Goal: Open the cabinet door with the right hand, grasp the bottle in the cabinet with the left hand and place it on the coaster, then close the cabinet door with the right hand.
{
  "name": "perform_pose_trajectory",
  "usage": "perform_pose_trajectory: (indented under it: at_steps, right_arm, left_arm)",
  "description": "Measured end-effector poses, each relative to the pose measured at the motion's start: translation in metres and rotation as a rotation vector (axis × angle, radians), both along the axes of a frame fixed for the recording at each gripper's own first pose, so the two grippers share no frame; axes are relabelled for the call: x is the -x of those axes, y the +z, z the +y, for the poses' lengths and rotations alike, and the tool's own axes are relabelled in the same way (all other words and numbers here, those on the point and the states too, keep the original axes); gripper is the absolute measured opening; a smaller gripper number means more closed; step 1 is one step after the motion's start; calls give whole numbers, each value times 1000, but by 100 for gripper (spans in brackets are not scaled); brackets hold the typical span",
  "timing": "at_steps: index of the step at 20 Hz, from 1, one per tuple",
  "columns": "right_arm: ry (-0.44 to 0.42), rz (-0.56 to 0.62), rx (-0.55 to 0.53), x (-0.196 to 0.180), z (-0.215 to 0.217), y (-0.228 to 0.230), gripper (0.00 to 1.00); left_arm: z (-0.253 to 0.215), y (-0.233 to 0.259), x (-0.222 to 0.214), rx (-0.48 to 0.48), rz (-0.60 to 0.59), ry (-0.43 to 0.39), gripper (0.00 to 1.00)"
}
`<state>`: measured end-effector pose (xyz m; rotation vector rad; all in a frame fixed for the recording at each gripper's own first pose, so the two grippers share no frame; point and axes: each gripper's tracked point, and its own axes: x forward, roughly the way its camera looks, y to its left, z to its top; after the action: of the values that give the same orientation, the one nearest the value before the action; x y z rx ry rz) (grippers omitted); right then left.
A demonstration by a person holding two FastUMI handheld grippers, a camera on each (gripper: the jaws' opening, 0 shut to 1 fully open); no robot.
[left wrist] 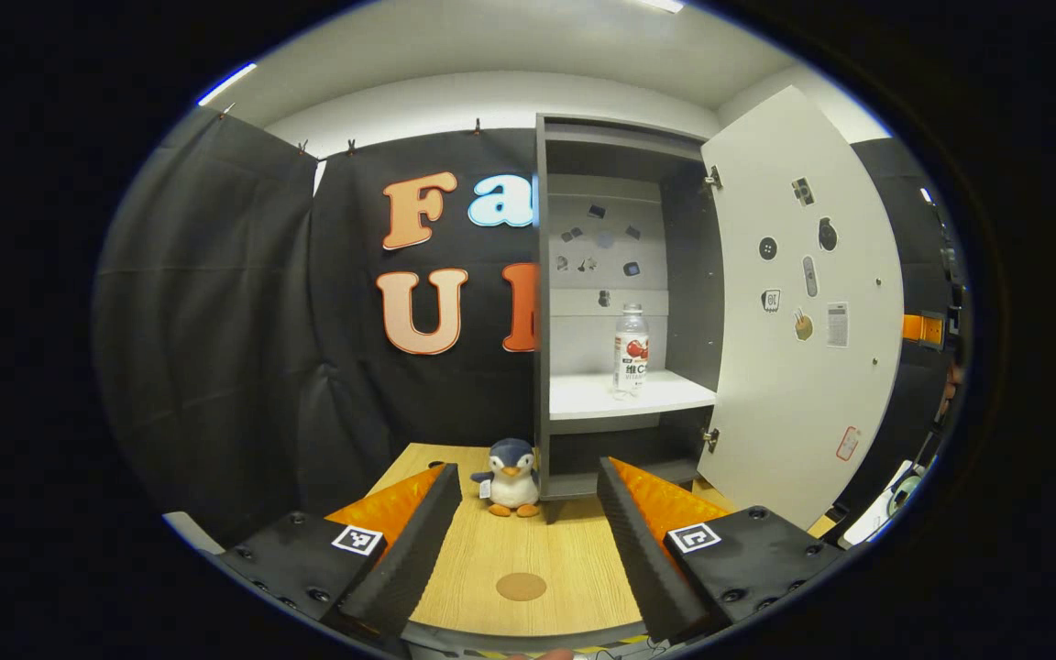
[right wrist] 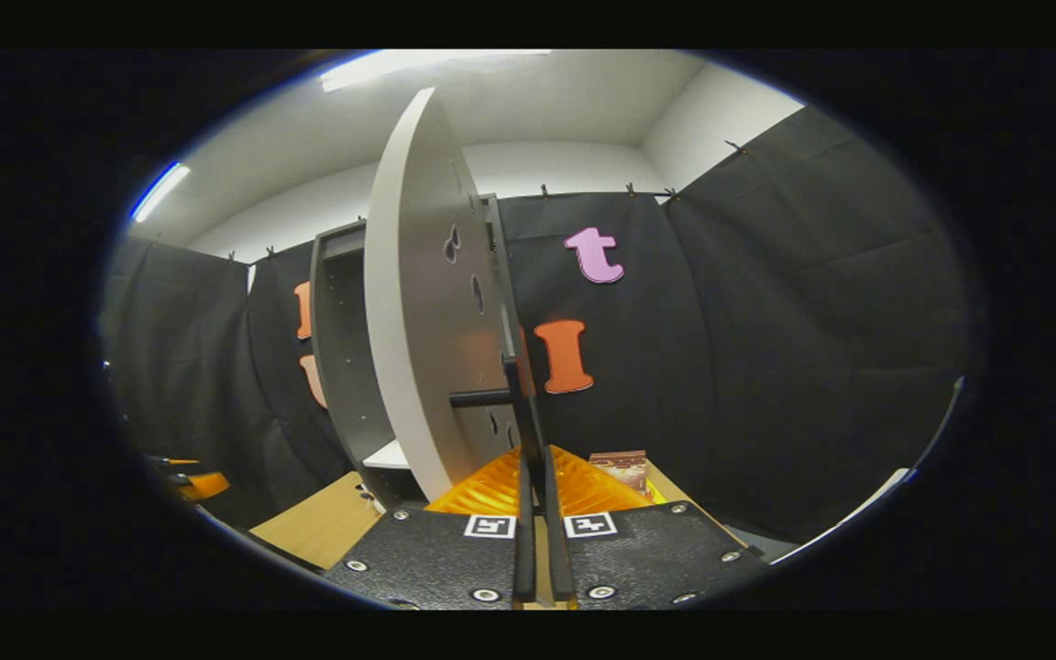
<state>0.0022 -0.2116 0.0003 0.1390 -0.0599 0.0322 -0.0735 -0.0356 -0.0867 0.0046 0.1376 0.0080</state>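
The grey cabinet (left wrist: 542,275) stands with its white door (left wrist: 803,348) swung wide to the right. A clear bottle (left wrist: 631,351) with a red label stands upright on the white shelf (left wrist: 583,399) inside. A round brown coaster (left wrist: 521,587) lies on the wooden table (left wrist: 574,559), between my left gripper's fingers (left wrist: 418,541). My left gripper (left wrist: 528,469) is open, well short of the cabinet. In the right gripper view the door (right wrist: 409,302) shows nearly edge-on. My right gripper (right wrist: 535,458) is shut on its black door handle (right wrist: 514,390).
A small penguin plush (left wrist: 511,477) sits on the table just left of the cabinet's foot. A small brown box (right wrist: 621,467) rests on the table behind the door. Black cloth walls close the booth all round. The table edge runs near my left gripper.
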Motion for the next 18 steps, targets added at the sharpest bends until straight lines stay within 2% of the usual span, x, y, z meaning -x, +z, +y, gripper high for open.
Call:
perform_pose_trajectory:
  at_steps: [2, 3, 6, 7, 8, 9, 10, 11, 13, 14, 15, 16, 17, 18]
  right_arm:
    - [-10, -6, 11, 7, -3, -3, 0]
    - [-11, -4, 11, 9, -2, -5, 6]
    - [-23, 6, 11, 18, -5, -8, 5]
    - [-40, 12, 19, 20, -6, -8, 10]
    - [-60, 12, 28, 25, -7, -7, 6]
    - [-76, 9, 32, 30, -4, -5, 6]
    - [-88, 6, 31, 36, 1, -3, 0]
    - [-102, -1, 32, 45, 7, 0, 6]
    - [-122, -15, 38, 62, 22, 6, 5]
    - [-125, -26, 35, 69, 35, 10, 0]
    - [-120, -33, 31, 74, 50, 14, 0]
    - [-119, -33, 25, 77, 64, 12, 4]
    - [-116, -32, 24, 77, 78, 13, 4]
    - [-111, -21, 23, 75, 91, 10, 4]
  left_arm:
    - [-11, 3, -9, 0, -9, -15, 95]
    - [-17, 3, -14, 2, -11, -25, 97]
    - [-38, 2, -43, 20, -14, -68, 95]
    - [-44, 1, -55, 28, -15, -79, 95]
    - [-51, 0, -70, 39, -19, -95, 97]
    - [-59, 2, -85, 46, -25, -108, 95]
    - [-66, 3, -102, 51, -34, -124, 97]
    - [-74, 5, -121, 52, -44, -140, 97]
    - [-87, 11, -161, 44, -64, -170, 97]
    - [-94, 15, -181, 45, -79, -186, 97]
    - [-102, 19, -201, 44, -92, -202, 97]
    - [-113, 21, -224, 40, -101, -218, 97]
    - [-121, 23, -245, 35, -111, -231, 95]
    - [-130, 26, -265, 35, -122, -247, 97]
